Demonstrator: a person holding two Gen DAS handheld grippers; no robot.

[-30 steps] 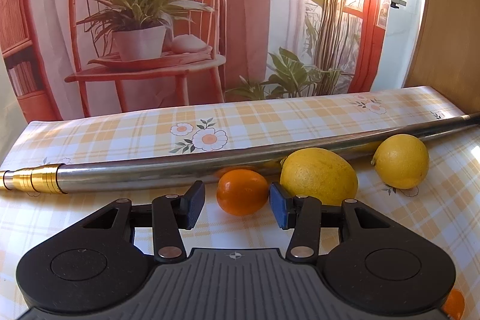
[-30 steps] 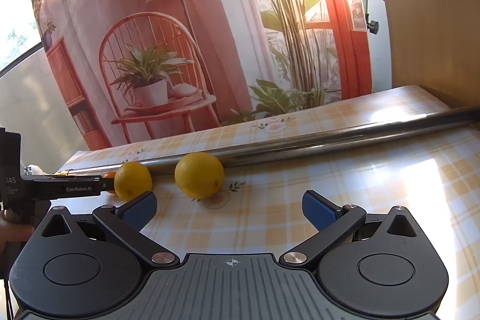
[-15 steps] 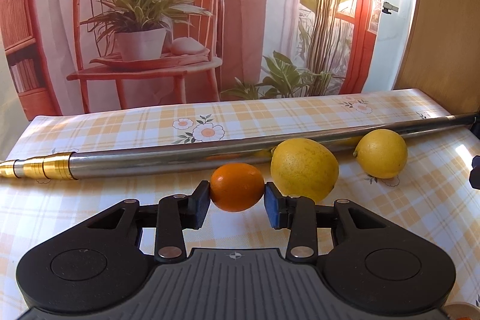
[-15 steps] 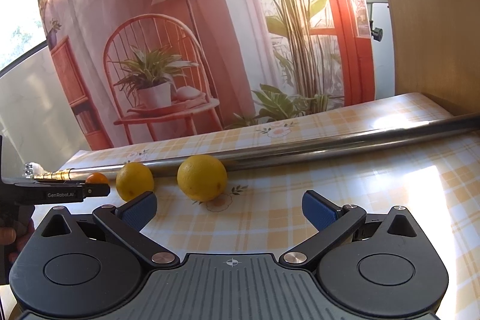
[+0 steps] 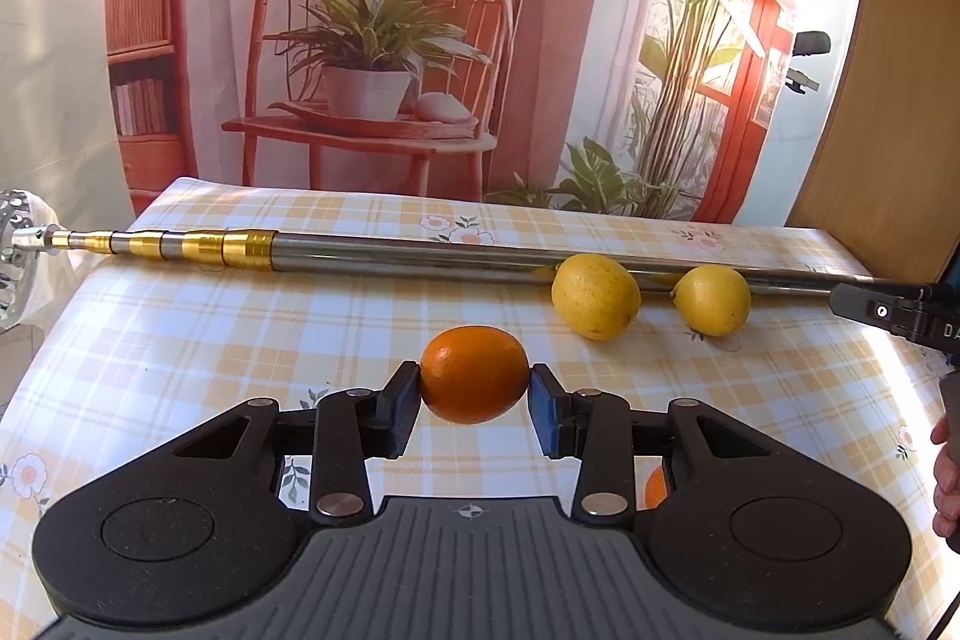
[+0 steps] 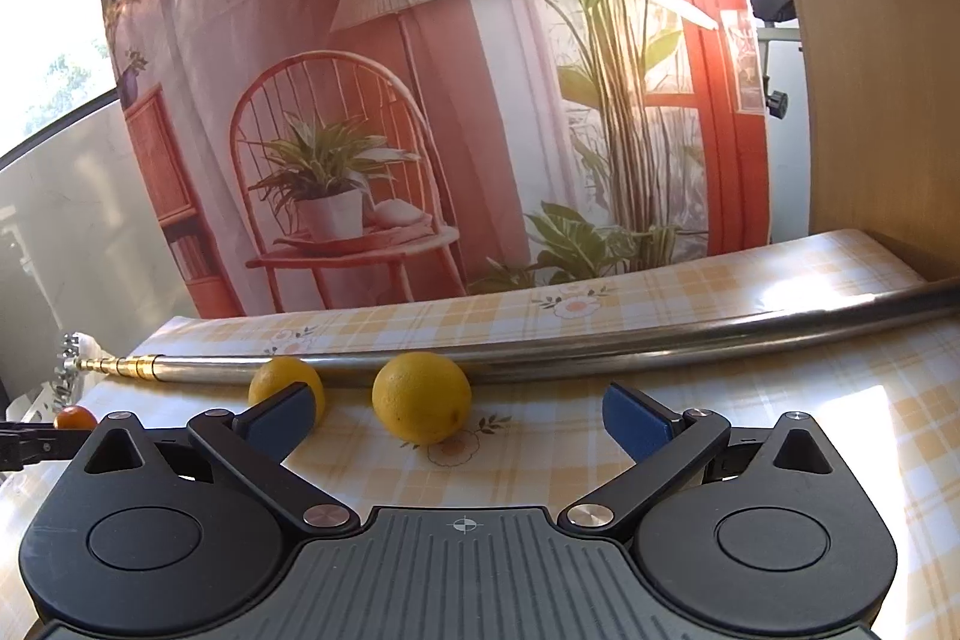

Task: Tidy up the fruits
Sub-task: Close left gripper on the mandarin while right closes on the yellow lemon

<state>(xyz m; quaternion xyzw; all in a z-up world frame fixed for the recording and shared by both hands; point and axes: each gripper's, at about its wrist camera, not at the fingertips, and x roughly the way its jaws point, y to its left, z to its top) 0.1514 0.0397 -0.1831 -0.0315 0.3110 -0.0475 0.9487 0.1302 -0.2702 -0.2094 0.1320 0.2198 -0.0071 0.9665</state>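
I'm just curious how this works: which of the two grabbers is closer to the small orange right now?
Left. The left gripper is shut on the orange, one pad on each side. The right gripper stands open farther right, facing the two lemons, apart from the orange.

The bench (image 5: 180, 340) is covered by a yellow plaid cloth with small flowers. Behind it a printed backdrop (image 5: 372, 10) is hung — a red chair, a potted plant, a lamp. A wooden panel (image 6: 870, 70) is seen at the right — sunlight falls across the cloth.
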